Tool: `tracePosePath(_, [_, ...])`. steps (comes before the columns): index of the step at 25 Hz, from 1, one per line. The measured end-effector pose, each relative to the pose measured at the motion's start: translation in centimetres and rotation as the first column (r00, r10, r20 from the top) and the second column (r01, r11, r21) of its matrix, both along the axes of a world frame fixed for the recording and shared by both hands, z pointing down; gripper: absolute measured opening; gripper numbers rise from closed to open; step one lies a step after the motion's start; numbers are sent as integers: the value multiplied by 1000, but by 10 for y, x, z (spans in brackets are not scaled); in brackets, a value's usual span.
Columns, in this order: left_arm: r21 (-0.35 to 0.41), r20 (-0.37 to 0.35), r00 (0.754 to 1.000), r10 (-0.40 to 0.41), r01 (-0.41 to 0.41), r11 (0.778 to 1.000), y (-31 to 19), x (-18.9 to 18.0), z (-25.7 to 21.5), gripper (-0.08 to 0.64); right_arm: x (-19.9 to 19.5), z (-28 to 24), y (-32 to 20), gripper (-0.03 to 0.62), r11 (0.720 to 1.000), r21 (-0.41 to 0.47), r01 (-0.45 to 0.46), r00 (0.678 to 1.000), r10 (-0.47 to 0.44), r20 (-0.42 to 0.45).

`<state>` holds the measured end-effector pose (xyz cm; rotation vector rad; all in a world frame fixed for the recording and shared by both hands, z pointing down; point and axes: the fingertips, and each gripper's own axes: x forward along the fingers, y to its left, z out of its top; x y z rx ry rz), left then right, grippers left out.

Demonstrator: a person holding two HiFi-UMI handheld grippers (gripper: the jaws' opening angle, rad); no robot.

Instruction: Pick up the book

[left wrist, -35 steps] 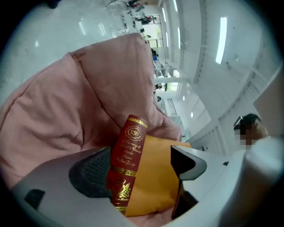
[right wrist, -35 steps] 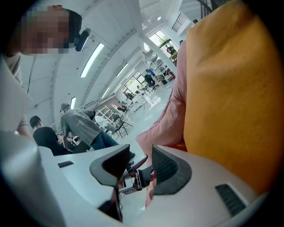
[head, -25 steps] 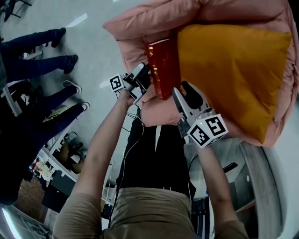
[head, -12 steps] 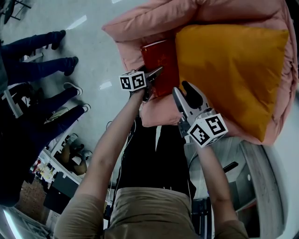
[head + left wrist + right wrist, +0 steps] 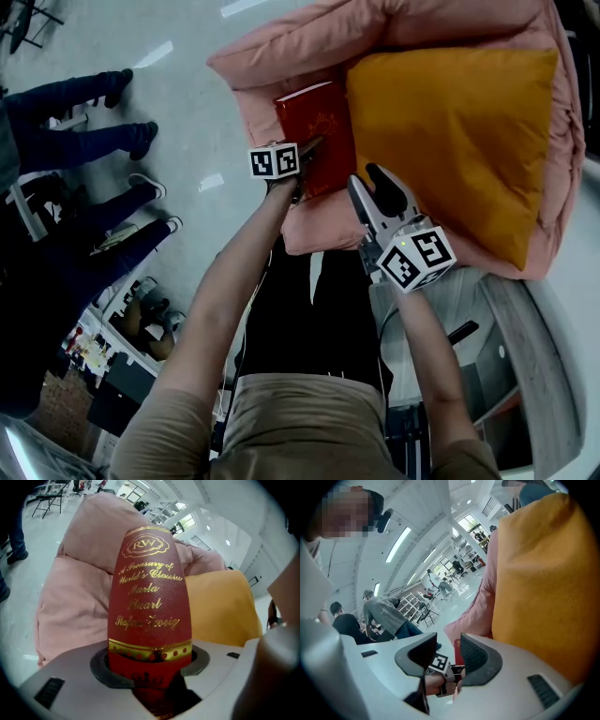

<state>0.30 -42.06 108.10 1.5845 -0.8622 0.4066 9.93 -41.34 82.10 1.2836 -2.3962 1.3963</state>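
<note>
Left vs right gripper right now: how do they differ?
The left gripper has just closed its fingers on the red book; the right gripper has its fingers apart, gripping nothing. The left gripper sits at the book's near edge on the pink cushion; the right gripper is off the book, by the orange cushion. Both carry a marker cube.

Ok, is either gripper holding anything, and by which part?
The left gripper has just closed its jaws on the red book, gripping the spine's bottom end. The right gripper is open, empty.
</note>
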Motion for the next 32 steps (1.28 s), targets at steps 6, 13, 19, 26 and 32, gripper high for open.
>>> tracePosePath(6, [97, -77, 996, -52, 60, 993, -4, -33, -87, 250, 5, -43, -2, 163, 998, 57, -21, 999, 23, -35])
tracePosePath(13, [299, -96, 995, 12, 18, 954, -4, -64, -226, 250, -14, -104, 2, 163, 992, 125, -4, 998, 11, -61])
tracePosePath(19, [409, -123, 992, 7, 44, 911, 8, -97, -326, 250, -46, -162, 2, 162, 979, 198, 36, 997, -21, -77])
tracePosePath(26, [486, -161, 986, -37, 112, 867, 32, -155, -421, 250, -86, -237, 5, 163, 961, 269, 61, 994, -36, -100])
tracePosePath(32, [515, -168, 983, -68, 146, 844, 58, -212, -472, 252, -120, -285, 22, 163, 952, 298, 74, 992, -40, -120])
